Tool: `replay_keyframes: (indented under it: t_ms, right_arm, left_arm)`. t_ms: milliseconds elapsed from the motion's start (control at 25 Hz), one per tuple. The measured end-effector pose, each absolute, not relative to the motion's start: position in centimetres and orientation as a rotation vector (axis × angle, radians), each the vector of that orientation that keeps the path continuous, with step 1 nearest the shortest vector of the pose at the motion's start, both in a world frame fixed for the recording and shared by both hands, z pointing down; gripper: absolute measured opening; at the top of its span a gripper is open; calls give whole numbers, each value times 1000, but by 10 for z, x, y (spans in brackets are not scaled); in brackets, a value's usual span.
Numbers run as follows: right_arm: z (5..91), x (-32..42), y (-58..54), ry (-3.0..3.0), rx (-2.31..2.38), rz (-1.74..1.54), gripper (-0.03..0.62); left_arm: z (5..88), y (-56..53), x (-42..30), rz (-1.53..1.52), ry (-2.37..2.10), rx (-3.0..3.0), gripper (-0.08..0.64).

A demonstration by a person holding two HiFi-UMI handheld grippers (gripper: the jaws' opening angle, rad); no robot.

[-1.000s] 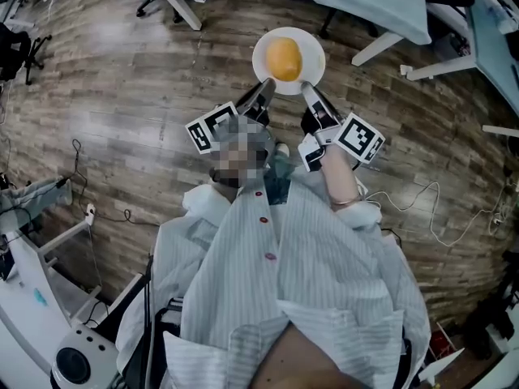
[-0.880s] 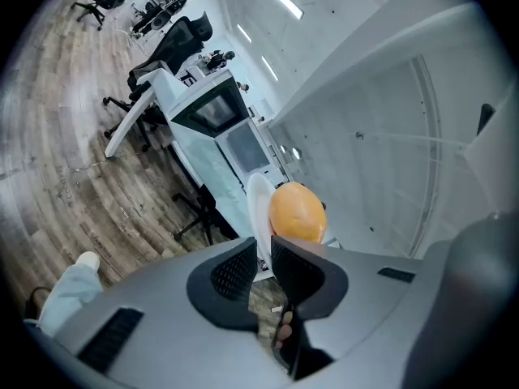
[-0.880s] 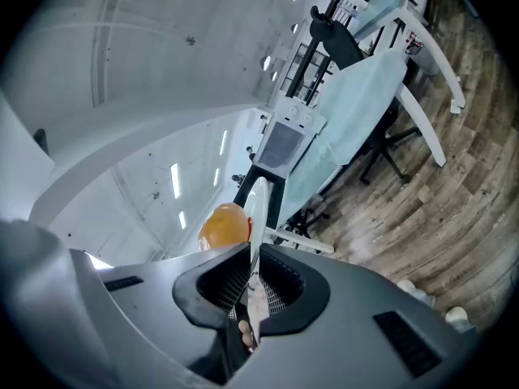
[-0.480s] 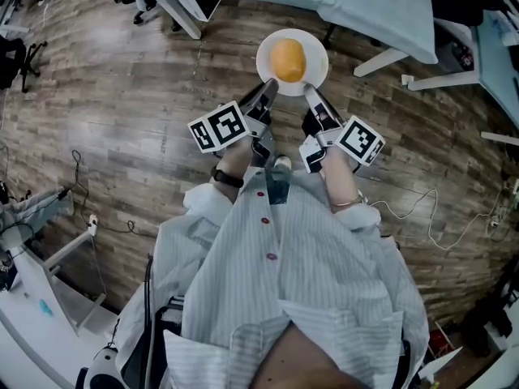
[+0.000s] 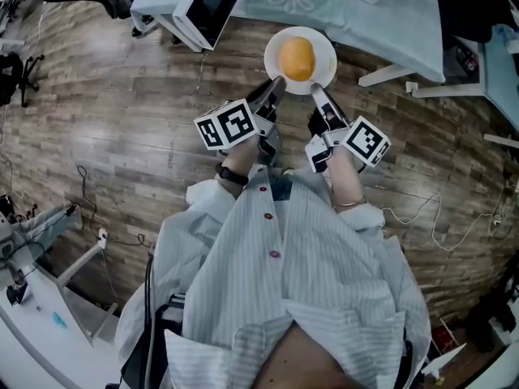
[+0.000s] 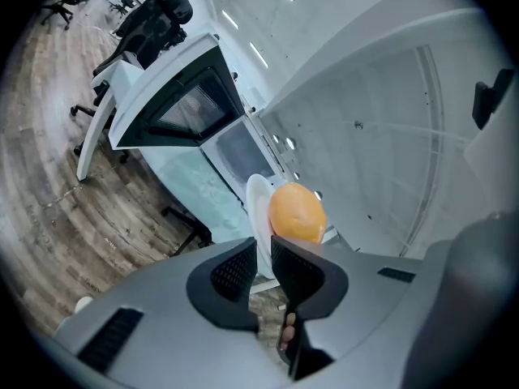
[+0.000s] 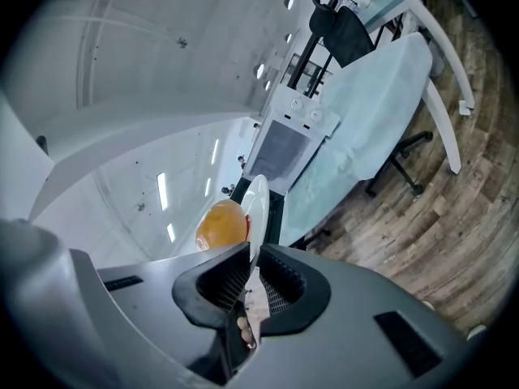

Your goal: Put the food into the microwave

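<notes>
In the head view the plate (image 5: 277,49) with the food (image 5: 297,57) has come forward since the earlier frame, nearer to the microwave (image 5: 207,6) at upper left. The left gripper view shows the left gripper (image 6: 261,245) pinching the plate's rim. The right gripper view shows the right gripper (image 7: 253,254) pinching the opposite rim, so I judge both should advance evenly and keep the plate level.

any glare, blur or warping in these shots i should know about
Head view: sharp, with fisheye bend toward the edges and a soft sheen on the wood floor. Left gripper view: black corners, the microwave bowed. Right gripper view: same warping, ceiling lights bright streaks, plate rim crisp.
</notes>
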State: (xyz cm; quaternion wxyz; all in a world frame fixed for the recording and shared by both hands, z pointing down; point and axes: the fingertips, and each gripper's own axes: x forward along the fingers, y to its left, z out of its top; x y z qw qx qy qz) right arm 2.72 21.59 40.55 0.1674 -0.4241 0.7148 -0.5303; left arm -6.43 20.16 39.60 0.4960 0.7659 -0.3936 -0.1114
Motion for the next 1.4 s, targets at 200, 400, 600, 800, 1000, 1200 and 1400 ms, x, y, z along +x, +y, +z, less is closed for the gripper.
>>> replay_keyframes:
  t_ms: [200, 400, 600, 800, 1000, 1200, 1400]
  right_arm:
    - [409, 24, 184, 2000, -1231, -1501, 49]
    - [418, 28, 168, 1949, -1336, -1526, 51]
    - [416, 17, 145, 2000, -1304, -1446, 51]
    - [426, 13, 132, 1927, -1344, -1511, 49]
    - [434, 20, 109, 1904, -1356, -1541, 50]
    - [434, 26, 75, 1916, -1373, -1547, 51]
    - [439, 34, 36, 1900, -1360, -1597, 51]
  left_arm:
    - [399, 168, -67, -241, -929, 1880, 60]
    - [401, 145, -71, -211, -905, 1897, 60]
    - [405, 125, -78, -195, -877, 1908, 60]
    - [414, 109, -82, -196, -866, 1886, 61]
    - [421, 84, -74, -193, -857, 1870, 61]
    - [417, 50, -70, -205, -864, 1871, 61]
    - [424, 12, -63, -196, -899, 1847, 61]
